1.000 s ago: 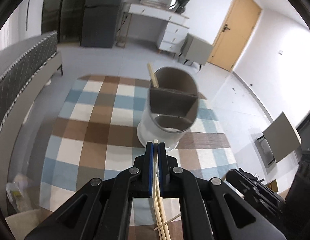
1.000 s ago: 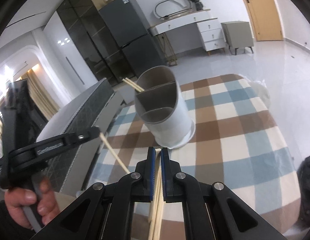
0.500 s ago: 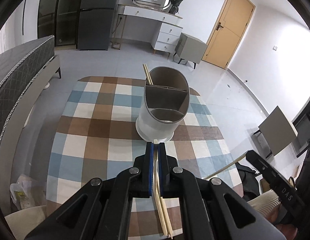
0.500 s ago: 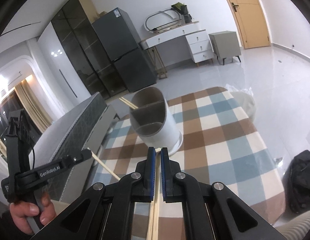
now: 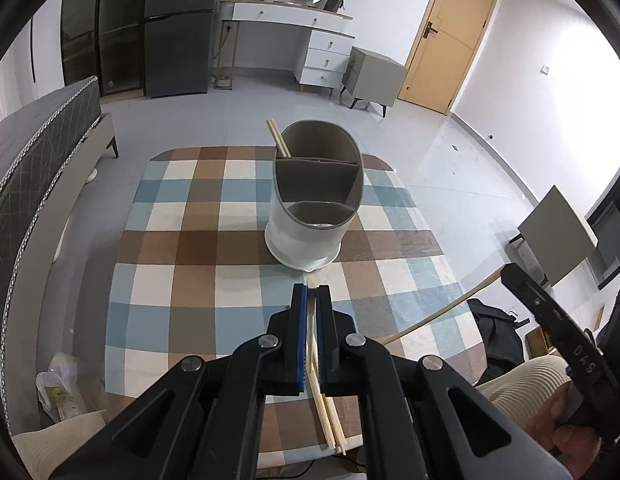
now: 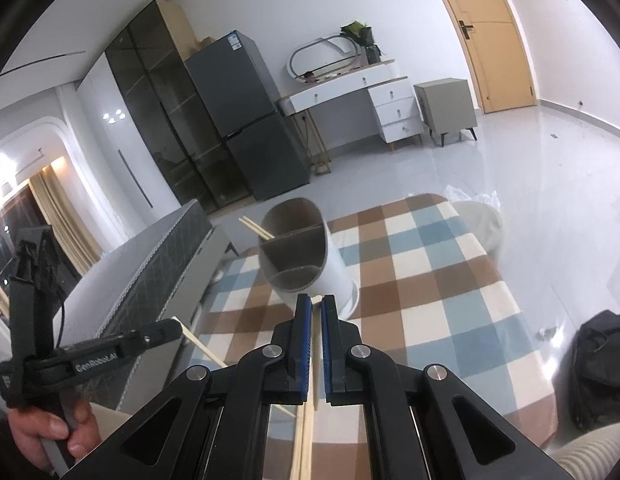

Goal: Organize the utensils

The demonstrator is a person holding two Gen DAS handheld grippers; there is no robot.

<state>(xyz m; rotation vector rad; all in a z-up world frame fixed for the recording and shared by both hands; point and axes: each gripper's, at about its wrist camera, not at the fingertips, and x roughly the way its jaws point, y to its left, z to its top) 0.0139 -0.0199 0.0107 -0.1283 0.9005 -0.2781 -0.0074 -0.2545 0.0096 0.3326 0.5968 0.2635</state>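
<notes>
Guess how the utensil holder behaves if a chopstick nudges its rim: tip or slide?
The utensil holder stands tall on a slightly flared base, so a rim push may tip it. It looks nearly empty, holding only the chopsticks, so probably light. The checked tablecloth likely resists sliding.

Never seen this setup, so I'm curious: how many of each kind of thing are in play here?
Grippers: 2, left gripper, right gripper
Utensil holder: 1
Chopstick bunches: 3, left bunch, right bunch, holder bunch
Total: 6

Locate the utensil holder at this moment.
The utensil holder stands near the middle of the checked tablecloth, ahead of both grippers, with chopsticks leaning out of its far compartment.
</notes>
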